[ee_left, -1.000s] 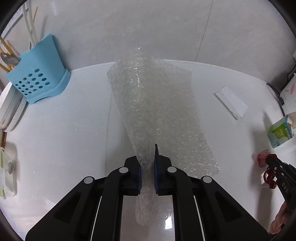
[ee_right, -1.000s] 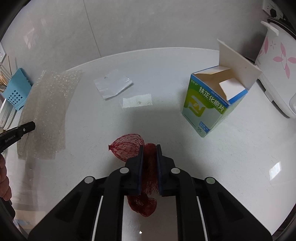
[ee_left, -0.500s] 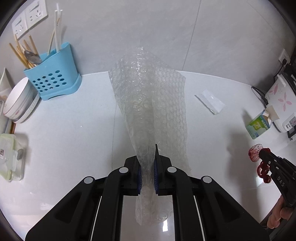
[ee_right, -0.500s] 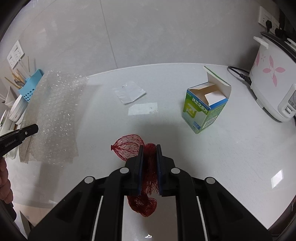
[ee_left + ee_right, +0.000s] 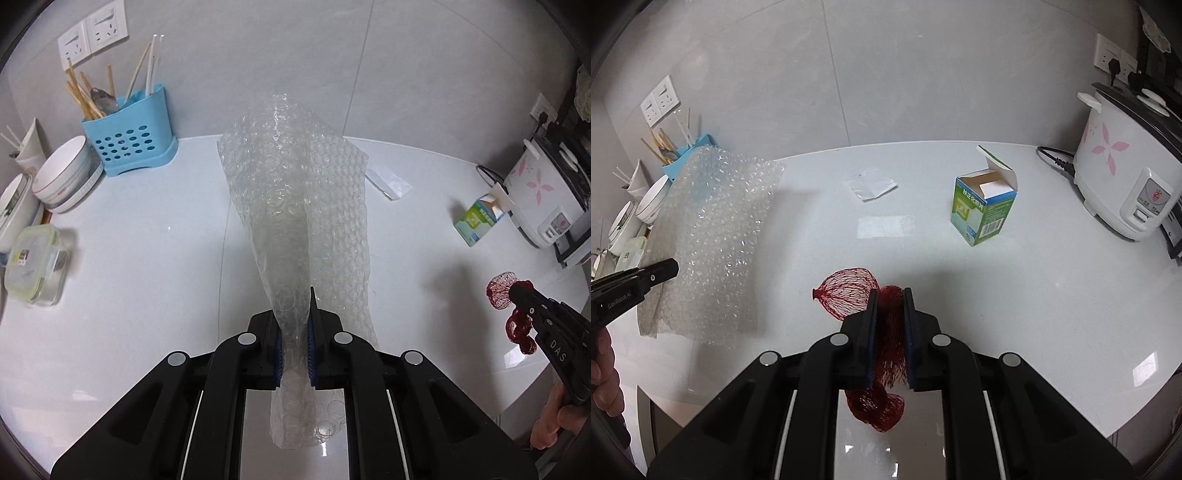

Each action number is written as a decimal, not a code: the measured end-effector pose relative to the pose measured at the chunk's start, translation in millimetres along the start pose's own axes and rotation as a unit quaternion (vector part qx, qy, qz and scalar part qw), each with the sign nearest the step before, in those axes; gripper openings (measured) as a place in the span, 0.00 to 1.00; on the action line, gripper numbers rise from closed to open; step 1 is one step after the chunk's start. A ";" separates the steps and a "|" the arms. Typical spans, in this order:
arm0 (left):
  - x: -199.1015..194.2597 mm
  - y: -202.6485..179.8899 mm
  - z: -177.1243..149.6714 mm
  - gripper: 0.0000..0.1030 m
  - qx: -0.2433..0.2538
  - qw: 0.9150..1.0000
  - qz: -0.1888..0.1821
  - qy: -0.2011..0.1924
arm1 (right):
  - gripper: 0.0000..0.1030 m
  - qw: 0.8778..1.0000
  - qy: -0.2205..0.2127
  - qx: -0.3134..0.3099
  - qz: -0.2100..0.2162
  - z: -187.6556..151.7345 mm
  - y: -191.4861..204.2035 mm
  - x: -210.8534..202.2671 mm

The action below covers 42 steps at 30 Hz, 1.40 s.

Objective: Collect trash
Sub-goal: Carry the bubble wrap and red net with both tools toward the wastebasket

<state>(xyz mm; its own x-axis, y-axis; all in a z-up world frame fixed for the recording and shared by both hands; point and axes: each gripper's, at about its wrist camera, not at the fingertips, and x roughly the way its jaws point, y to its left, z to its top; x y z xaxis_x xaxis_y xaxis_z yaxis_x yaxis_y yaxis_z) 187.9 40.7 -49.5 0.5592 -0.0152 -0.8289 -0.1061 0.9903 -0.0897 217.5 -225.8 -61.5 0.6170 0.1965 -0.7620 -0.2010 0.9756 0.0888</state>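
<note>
Carrying two pieces of trash at once: left gripper (image 5: 294, 345) clamped on the bubble wrap (image 5: 299, 206), hanging clear above the white counter (image 5: 140, 266); right gripper (image 5: 889, 341) pinching the bunched red mesh net (image 5: 886, 332) mid-length (limp ends dangling). Leaving the opened carton (image 5: 984, 210) and paper scraps (image 5: 871, 182) lying there, likely for another trip.

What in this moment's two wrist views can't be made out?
- Where the trash goes: no bin in either view.
- Blue utensil holder, right wrist view: mostly behind the bubble wrap.
- Carton print, left wrist view: too small.
- Red mesh net, left wrist view: partly behind the right gripper.
</note>
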 end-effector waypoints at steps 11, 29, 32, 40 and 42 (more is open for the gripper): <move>-43.3 -18.1 -43.7 0.08 -0.006 1.000 -0.011 -0.010 | 0.11 1.000 -0.013 -0.013 0.013 -35.5 2.7 -45.5; -123.0 -32.7 -150.0 0.08 -0.003 0.999 -0.043 -0.018 | 0.11 0.999 -0.027 -0.027 0.031 -122.7 6.1 -130.0; -133.8 -33.8 -172.2 0.08 0.000 0.999 -0.053 -0.011 | 0.11 0.999 -0.028 -0.032 0.034 -139.6 5.9 -142.4; -152.1 -41.9 -224.1 0.08 0.011 0.998 -0.067 0.002 | 0.11 0.998 -0.016 -0.041 0.046 -184.2 7.5 -160.1; -154.4 -44.7 -234.5 0.08 0.014 0.998 -0.068 0.004 | 0.11 0.998 -0.010 -0.041 0.049 -194.7 7.5 -160.8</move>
<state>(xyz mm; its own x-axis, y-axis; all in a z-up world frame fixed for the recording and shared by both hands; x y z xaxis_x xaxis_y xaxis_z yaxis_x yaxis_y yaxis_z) -86.5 -33.7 -47.0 0.5601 -0.1501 -0.8147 -0.0070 0.9825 -0.1859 -31.4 -269.2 -63.2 0.6067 0.2938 -0.7387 -0.3230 0.9401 0.1086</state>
